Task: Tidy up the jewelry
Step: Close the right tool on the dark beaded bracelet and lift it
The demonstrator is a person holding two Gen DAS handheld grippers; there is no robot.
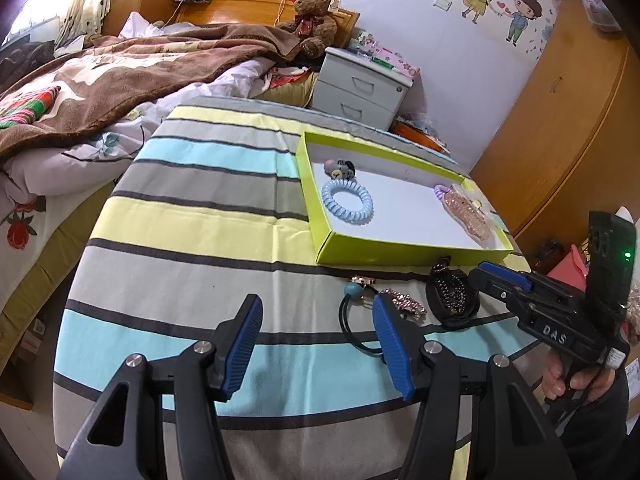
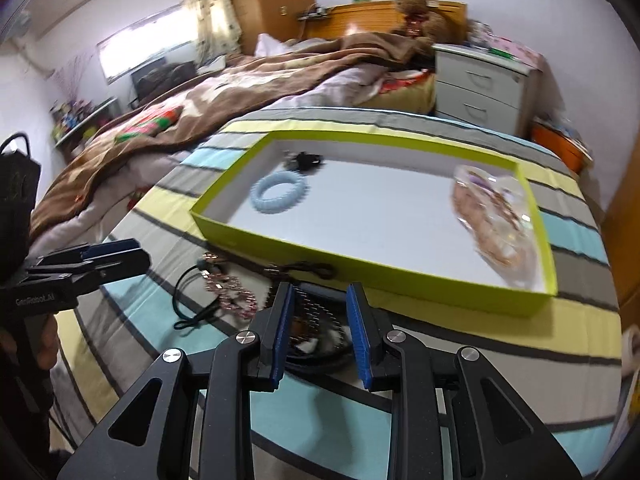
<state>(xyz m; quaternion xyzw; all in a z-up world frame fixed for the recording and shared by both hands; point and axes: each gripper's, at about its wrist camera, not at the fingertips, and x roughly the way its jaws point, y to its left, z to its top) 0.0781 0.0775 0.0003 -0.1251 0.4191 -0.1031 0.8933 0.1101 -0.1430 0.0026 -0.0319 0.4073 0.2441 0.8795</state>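
Both grippers' fingers spread: right gripper (image 2: 320, 328) straddles one black beaded piece (image 2: 316, 312); left gripper (image 1: 318, 344) idle.

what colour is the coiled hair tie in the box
Pale blue. The coiled hair tie lies in the lime-green box; the left wrist view shows it sharpest.

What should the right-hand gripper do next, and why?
Probably close the right gripper on the black beaded bracelet. Its blue pads stand open on either side of the bracelet, which lies on the striped cloth outside the lime-green cardboard tray.
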